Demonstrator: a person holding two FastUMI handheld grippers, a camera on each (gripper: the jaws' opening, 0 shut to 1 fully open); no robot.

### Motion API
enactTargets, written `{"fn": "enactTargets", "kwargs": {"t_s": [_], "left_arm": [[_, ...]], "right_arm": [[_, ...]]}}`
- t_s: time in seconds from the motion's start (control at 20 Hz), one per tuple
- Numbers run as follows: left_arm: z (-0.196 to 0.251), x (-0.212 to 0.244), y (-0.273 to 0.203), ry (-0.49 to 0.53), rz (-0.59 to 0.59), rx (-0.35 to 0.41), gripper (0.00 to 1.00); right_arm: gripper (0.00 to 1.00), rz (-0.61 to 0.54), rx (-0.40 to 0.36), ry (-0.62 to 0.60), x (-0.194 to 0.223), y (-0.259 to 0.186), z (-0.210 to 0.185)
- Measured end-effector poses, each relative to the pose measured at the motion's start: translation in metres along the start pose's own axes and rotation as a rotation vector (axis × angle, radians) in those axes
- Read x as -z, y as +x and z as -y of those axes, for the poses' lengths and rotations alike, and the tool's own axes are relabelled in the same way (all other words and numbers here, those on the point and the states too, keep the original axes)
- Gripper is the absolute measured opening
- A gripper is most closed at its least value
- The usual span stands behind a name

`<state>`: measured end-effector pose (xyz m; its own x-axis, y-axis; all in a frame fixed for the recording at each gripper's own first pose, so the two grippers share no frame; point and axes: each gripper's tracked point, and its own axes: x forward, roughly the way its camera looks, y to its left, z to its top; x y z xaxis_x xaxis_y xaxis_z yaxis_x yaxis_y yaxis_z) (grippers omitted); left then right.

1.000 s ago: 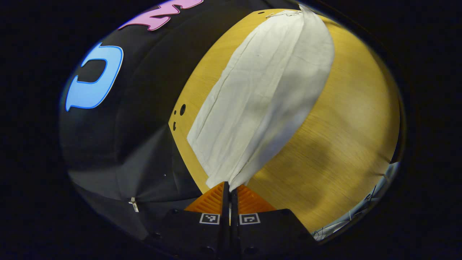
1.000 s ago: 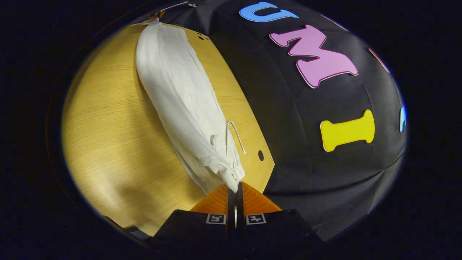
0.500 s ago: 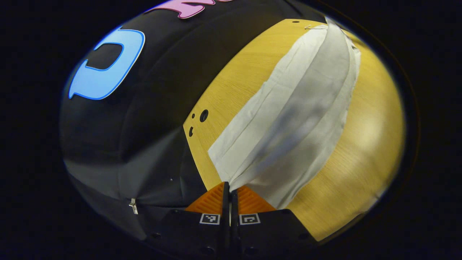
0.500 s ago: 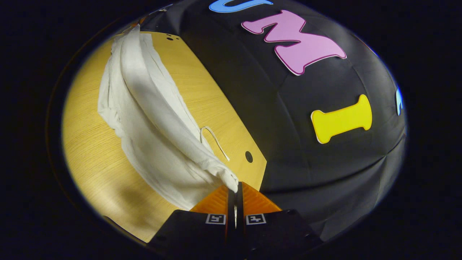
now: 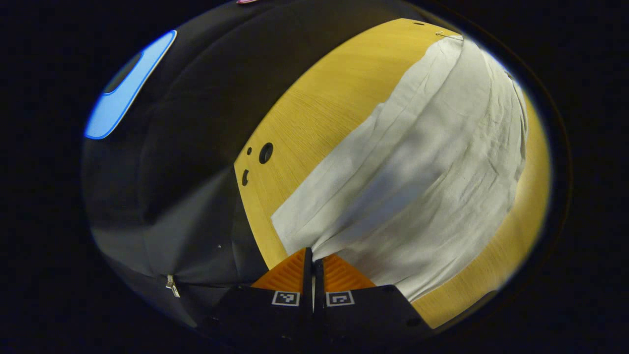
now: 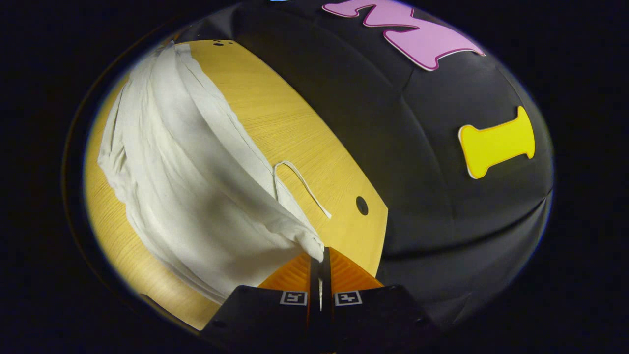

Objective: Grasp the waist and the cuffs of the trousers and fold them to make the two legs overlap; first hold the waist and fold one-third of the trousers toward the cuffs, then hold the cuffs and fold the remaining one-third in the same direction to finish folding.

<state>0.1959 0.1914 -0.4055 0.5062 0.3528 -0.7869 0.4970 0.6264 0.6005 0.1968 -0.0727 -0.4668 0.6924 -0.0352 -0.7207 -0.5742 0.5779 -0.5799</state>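
Two grippers, both clamped tight on cloth! The left gripper (image 5: 313, 256) has its fingers pressed together on an edge of the white, creased cotton trousers (image 5: 432, 162), which spread away over the yellow wood-grain table (image 5: 319, 108). The right gripper (image 6: 320, 255) pinches the gathered end of the trousers (image 6: 186, 187), no gap between its fingers, and the fabric lifts in a fold from the table (image 6: 275, 113). A thin white drawstring (image 6: 300, 184) loops loose on the tabletop beside that end, near a round hole (image 6: 362, 205).
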Motion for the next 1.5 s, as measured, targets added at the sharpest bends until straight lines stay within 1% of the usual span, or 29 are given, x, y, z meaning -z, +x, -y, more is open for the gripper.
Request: {"fn": "enactTargets", "kwargs": {"t_s": [0.15, 0.25, 0.3, 0.35, 0.4, 0.45, 0.5, 0.6, 0.75, 0.8, 0.85, 0.9, 1.05, 1.15, 1.2, 1.3, 1.35, 1.4, 1.45, 1.5], "left_arm": [[0.01, 0.001, 0.016, -0.024, -0.03, 0.01, 0.05], [0.016, 0.004, 0.023, -0.019, -0.055, 0.017, 0.05], [0.02, 0.005, 0.026, -0.015, -0.067, 0.025, 0.05], [0.021, 0.005, 0.029, -0.008, -0.079, 0.015, 0.05], [0.02, 0.004, 0.029, -0.002, -0.072, 0.007, 0.05], [0.021, 0.004, 0.029, 0.0, -0.073, 0.003, 0.06], [0.021, 0.006, 0.027, 0.005, -0.076, 0.002, 0.06], [0.023, 0.008, 0.027, 0.017, -0.071, 0.022, 0.06], [0.025, 0.011, 0.026, 0.048, -0.066, 0.034, 0.06], [0.026, 0.014, 0.026, 0.048, -0.065, 0.031, 0.05], [0.026, 0.017, 0.026, 0.044, -0.065, 0.027, 0.06], [0.026, 0.021, 0.027, 0.039, -0.064, 0.024, 0.06], [0.03, 0.03, 0.026, 0.02, -0.057, 0.02, 0.06], [0.026, 0.035, 0.031, 0.036, -0.051, 0.017, 0.07], [0.027, 0.036, 0.029, 0.051, -0.049, 0.014, 0.07], [0.028, 0.034, 0.029, 0.058, -0.04, 0.016, 0.08], [0.029, 0.034, 0.029, 0.05, -0.039, 0.019, 0.09], [0.029, 0.036, 0.029, 0.039, -0.041, 0.022, 0.09], [0.029, 0.036, 0.029, 0.033, -0.045, 0.023, 0.09], [0.028, 0.035, 0.03, 0.038, -0.044, 0.023, 0.09]], "right_arm": [[0.06, -0.03, -0.02, 0.013, 0.006, 0.017, -0.007], [0.06, -0.052, -0.038, 0.01, 0.011, 0.025, -0.016], [0.06, -0.064, -0.039, -0.005, 0.015, 0.028, -0.019], [0.07, -0.067, -0.039, -0.024, 0.016, 0.03, -0.021], [0.11, -0.067, -0.037, -0.046, 0.018, 0.032, -0.023], [0.12, -0.059, -0.045, -0.066, 0.016, 0.032, -0.026], [0.11, -0.054, -0.046, -0.089, 0.018, 0.032, -0.03], [0.12, -0.05, -0.043, -0.134, 0.02, 0.028, -0.032], [0.12, -0.052, -0.055, -0.145, 0.022, 0.027, -0.031], [0.12, -0.055, -0.045, -0.139, 0.022, 0.026, -0.029], [0.27, -0.054, -0.05, -0.13, 0.023, 0.028, -0.028], [0.14, -0.057, -0.05, -0.123, 0.024, 0.027, -0.028], [0.14, -0.061, -0.044, -0.114, 0.026, 0.031, -0.026], [0.22, -0.059, -0.028, -0.103, 0.024, 0.03, -0.023], [0.28, -0.057, -0.022, -0.096, 0.022, 0.027, -0.022], [0.34, -0.057, -0.02, -0.086, 0.026, 0.031, -0.02], [0.27, -0.057, -0.021, -0.083, 0.026, 0.031, -0.019], [0.3, -0.057, -0.025, -0.077, 0.026, 0.03, -0.018], [0.31, -0.054, -0.027, -0.072, 0.025, 0.029, -0.018], [0.37, -0.054, -0.024, -0.073, 0.024, 0.029, -0.015]]}}
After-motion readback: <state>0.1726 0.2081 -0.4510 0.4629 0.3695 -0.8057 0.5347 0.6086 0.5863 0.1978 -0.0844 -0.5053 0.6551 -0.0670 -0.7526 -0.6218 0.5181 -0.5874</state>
